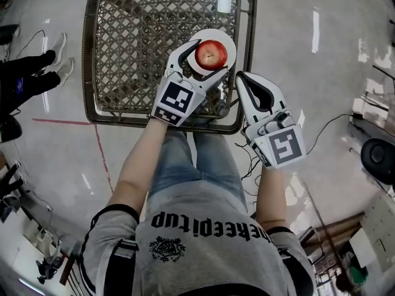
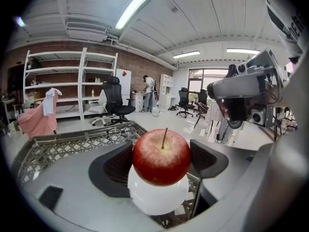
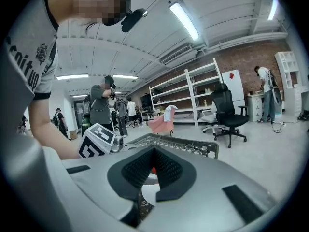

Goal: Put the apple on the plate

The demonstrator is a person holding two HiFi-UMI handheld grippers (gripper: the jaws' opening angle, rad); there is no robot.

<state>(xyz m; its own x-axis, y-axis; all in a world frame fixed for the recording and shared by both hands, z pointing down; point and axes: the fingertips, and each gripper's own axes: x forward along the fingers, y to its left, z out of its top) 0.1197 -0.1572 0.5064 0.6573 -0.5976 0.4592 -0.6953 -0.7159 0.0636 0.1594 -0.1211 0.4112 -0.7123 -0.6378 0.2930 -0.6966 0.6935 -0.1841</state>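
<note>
Left tongs (image 1: 209, 58) are clamped on the apple (image 2: 161, 156), ribbed black pads pressed to its glossy red sides, stem up. I see it directly over the round white plate (image 1: 229, 39) on the woven lattice bench (image 1: 142, 42); I can't tell whether it rests there. Right tongs (image 1: 242, 79) are clenched on nothing, just beside the bench edge.

Red apple (image 1: 211, 54), yellowish round the stem; white plate (image 1: 229, 39); brown lattice-woven bench (image 1: 136, 42); pale grey floor (image 1: 62, 159) with a red line at 9 o'clock
</note>
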